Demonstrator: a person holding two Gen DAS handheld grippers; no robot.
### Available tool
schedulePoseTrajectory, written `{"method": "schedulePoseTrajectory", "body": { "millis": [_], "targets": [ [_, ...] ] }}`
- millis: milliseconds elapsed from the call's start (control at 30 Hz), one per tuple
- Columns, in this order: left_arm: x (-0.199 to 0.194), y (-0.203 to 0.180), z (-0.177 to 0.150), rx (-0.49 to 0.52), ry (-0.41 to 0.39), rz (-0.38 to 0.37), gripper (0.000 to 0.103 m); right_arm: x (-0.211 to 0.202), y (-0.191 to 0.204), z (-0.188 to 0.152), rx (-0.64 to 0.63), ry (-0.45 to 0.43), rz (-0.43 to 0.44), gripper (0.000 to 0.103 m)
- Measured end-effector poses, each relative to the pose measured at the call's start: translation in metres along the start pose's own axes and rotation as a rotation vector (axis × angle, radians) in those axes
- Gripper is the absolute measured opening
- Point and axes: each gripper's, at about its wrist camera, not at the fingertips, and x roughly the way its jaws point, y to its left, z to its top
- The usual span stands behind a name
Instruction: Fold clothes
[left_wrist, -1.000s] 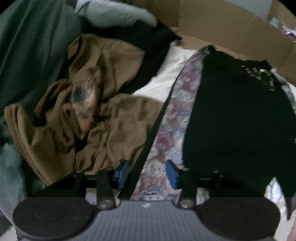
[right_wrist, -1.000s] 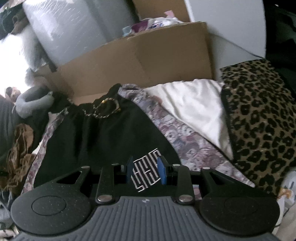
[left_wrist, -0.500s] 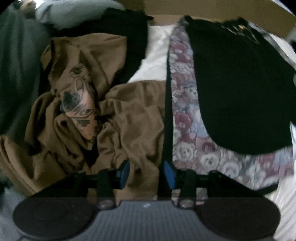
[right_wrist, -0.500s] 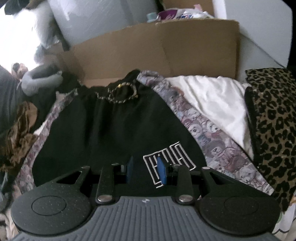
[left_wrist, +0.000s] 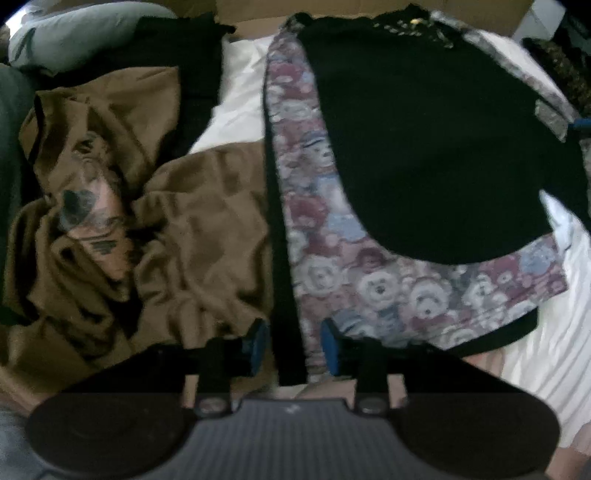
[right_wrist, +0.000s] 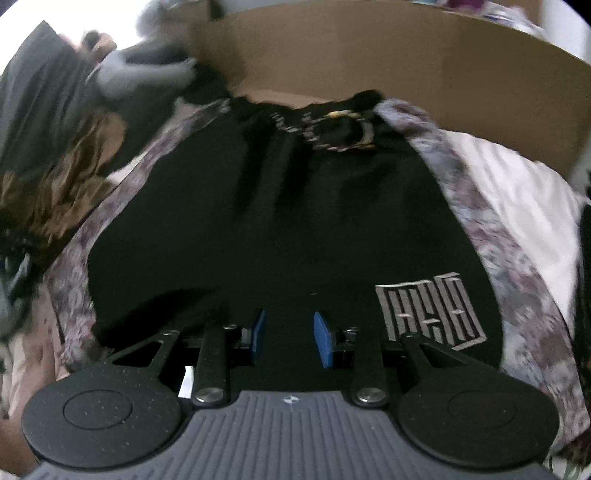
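Left wrist view: left claw (left_wrist: 290, 345) points steeply down over the dark border strip of the teddy-bear print cloth (left_wrist: 373, 284). Its jaws have just been closing and now stand narrow; the dark edge runs up between the blue pads (left_wrist: 256, 341), but whether they pinch it yet I cannot tell. At 9 to 10 o'clock a crumpled brown garment (left_wrist: 177, 229) lies in a heap, touching the print cloth's border. At 1 to 2 o'clock the black garment (left_wrist: 436, 147) lies spread flat on the print cloth. White bed sheet (left_wrist: 546, 332) shows at 3 to 4 o'clock; cardboard box (left_wrist: 476, 11) along 12 o'clock

Right wrist view: right claw (right_wrist: 289, 338) hovers over the near hem area of the black garment, jaws part open, nothing seen gripped between them. White line logo (right_wrist: 432, 314) sits at 3 o'clock of the claw. A beaded neckline trim (right_wrist: 332, 127) lies at 12 o'clock, by the cardboard wall

Handling, as judgement: both pieces look like light, limp knit or jersey; they will sag and drag whatever lies on them rather than hold shape. The black one seems slightly grippy, not slick, so a shallow pinch should hold. The trim may snag. Best hold: near hem corners, one claw each, pinching the top layer only so the print cloth beneath stays put. Risk: catching both layers at once
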Motion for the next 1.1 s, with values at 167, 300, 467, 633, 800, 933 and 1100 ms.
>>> {"method": "schedulePoseTrajectory", "body": {
  "millis": [167,300,467,633,800,933,1100],
  "targets": [
    [0.011,-0.004,-0.008,-0.007,-0.024,-0.001,0.031,0.019,0.034,0.002,-0.069,0.08,0.059,0.032],
    [0.028,0.007,-0.018,-0.055,-0.026,0.009,0.031,0.036,0.057,0.002,-0.061,0.126,0.107,0.032],
    [0.031,0.01,-0.034,-0.087,-0.068,0.05,0.029,0.047,0.074,0.0,0.009,0.105,0.125,0.032],
    [0.019,0.006,-0.046,-0.103,-0.124,0.088,0.028,0.051,0.086,-0.002,-0.019,0.115,0.132,0.032],
    [0.025,-0.004,-0.061,-0.125,-0.116,0.084,0.028,0.057,0.09,-0.008,0.014,0.148,0.142,0.032],
    [0.038,-0.007,-0.069,-0.141,-0.099,0.115,0.028,0.06,0.096,-0.014,0.0,0.165,0.149,0.032],
    [0.045,-0.006,-0.074,-0.146,-0.09,0.137,0.028,0.062,0.095,-0.018,0.0,0.181,0.153,0.032]
  ]
}}
